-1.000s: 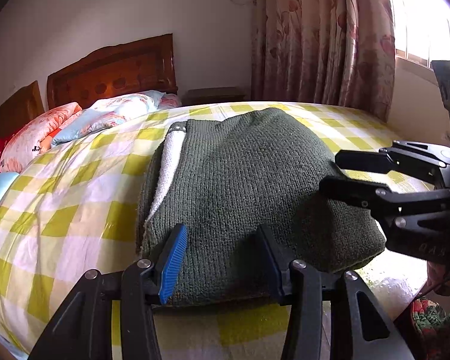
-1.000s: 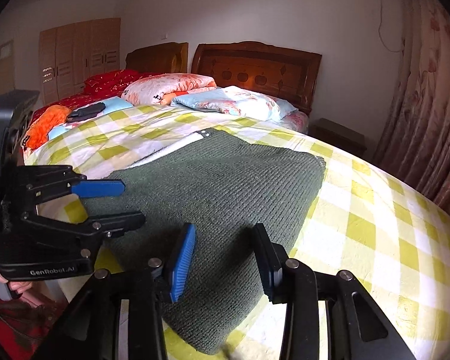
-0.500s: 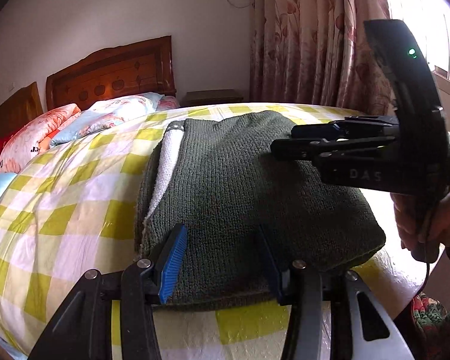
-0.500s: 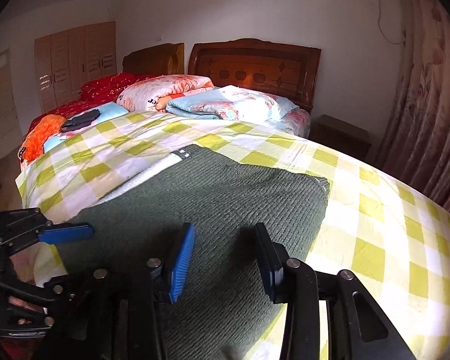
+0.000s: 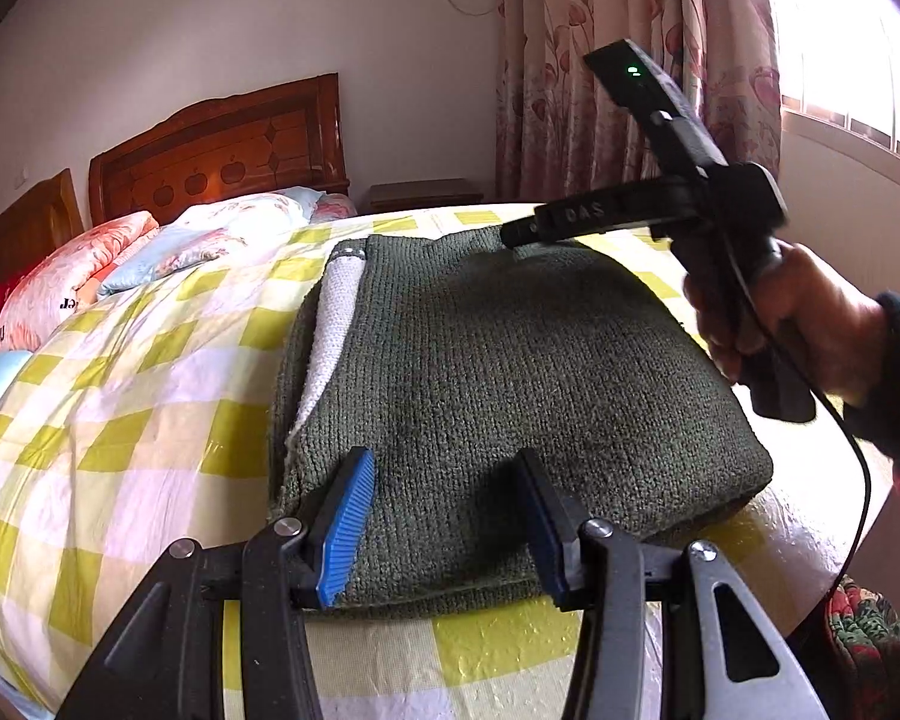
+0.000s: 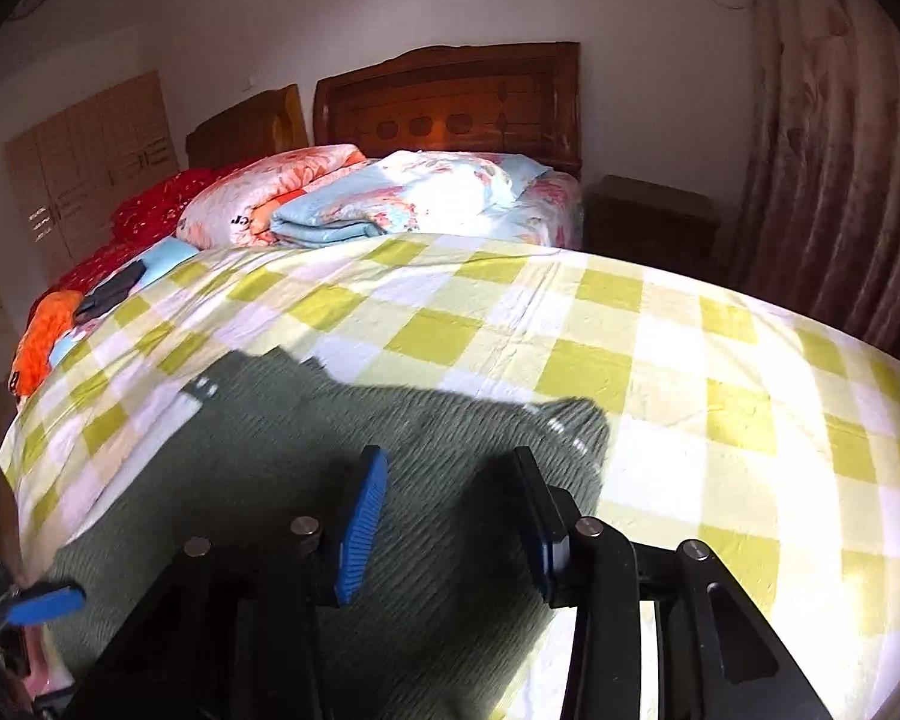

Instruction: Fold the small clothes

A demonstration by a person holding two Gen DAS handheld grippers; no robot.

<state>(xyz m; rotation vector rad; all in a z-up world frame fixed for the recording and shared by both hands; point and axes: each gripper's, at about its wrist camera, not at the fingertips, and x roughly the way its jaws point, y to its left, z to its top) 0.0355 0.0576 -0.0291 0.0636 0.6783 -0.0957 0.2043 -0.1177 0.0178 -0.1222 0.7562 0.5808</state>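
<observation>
Checked bedspread (image 5: 120, 396) carries a green knit sweater (image 5: 510, 372) already folded compact, left gripper (image 5: 444, 516) and right gripper (image 6: 450, 516) both released

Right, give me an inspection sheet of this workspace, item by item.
Surface: bed under a yellow and white check sheet.
Job's things: green knit, folded, lying near the bed's near edge; a white strip shows along its left side.
Clutter: folded quilts by the headboard; orange cloth and a dark item at the far left.
Grippers: left tool open, low over the knit's near edge; right tool open, above the knit's far right corner, holding nothing.
Cables: black cable hanging from the right handle.
Surroundings: wooden headboard, curtain, nightstand, wardrobe.
</observation>
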